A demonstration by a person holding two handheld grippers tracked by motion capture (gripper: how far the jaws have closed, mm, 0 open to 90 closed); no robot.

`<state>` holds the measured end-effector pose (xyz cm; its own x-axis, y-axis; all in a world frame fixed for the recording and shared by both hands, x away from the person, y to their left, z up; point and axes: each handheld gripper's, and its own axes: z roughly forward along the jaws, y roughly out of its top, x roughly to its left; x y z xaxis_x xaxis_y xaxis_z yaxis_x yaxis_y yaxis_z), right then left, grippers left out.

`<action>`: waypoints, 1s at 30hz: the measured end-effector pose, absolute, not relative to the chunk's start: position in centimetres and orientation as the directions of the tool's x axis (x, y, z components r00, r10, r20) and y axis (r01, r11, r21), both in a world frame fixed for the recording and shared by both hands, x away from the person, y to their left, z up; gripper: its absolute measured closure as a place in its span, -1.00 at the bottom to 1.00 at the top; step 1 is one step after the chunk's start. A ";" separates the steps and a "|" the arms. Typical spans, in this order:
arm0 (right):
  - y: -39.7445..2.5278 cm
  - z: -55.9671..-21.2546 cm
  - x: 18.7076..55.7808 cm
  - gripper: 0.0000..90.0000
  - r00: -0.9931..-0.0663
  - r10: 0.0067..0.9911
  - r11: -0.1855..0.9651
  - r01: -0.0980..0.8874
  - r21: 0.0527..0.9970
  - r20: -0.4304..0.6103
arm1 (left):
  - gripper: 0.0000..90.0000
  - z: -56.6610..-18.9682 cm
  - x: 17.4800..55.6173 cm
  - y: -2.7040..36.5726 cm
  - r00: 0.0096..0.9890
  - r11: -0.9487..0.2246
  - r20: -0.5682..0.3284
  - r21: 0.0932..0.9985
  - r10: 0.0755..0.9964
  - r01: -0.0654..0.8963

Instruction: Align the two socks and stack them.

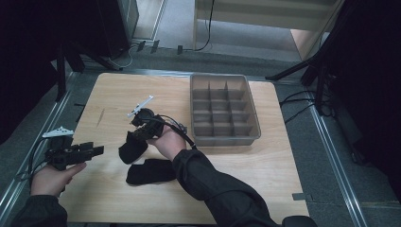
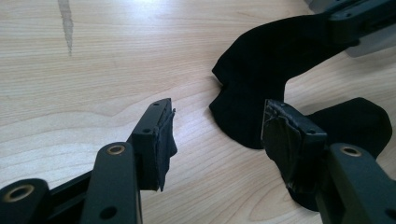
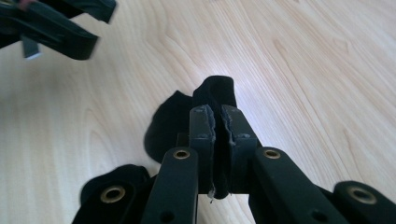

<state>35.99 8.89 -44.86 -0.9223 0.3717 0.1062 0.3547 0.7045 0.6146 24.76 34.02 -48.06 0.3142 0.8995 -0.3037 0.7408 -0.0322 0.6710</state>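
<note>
Socks of soft black knit are the things in hand. The right tool has its two flat, padded jaws pinched on the edge of one black sock, whose limp fabric droops from the jaws onto the pale wood-grain desk, toward the near edge and left of the middle. A second black sock lies flat and crumpled just beside it, nearer the near edge. In the right gripper view the jaws stand closed with a fold of cloth between their worn, frayed pads. The left tool hovers by the near left corner, jaws spread wide and holding nothing, pointing at the socks. A grey plastic tray with square compartments sits at the far right part of the desk.
</note>
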 end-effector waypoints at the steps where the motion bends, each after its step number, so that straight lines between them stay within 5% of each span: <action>1: 8.7 -45.1 36.2 0.84 -0.919 0.377 0.704 0.363 0.611 0.111 | -0.05 -48.1 24.8 34.0 0.318 -0.036 -0.302 0.671 0.899 0.740; 14: 7.2 -45.8 38.1 0.34 -0.893 0.442 0.672 0.395 0.627 0.089 | -0.05 -48.2 25.1 33.3 0.332 -0.049 -0.304 0.668 0.893 0.742; 30: 4.7 -45.9 38.2 0.34 -0.880 0.471 0.615 0.373 0.695 0.056 | -0.05 -47.9 25.6 31.4 0.332 -0.067 -0.283 0.663 0.900 0.746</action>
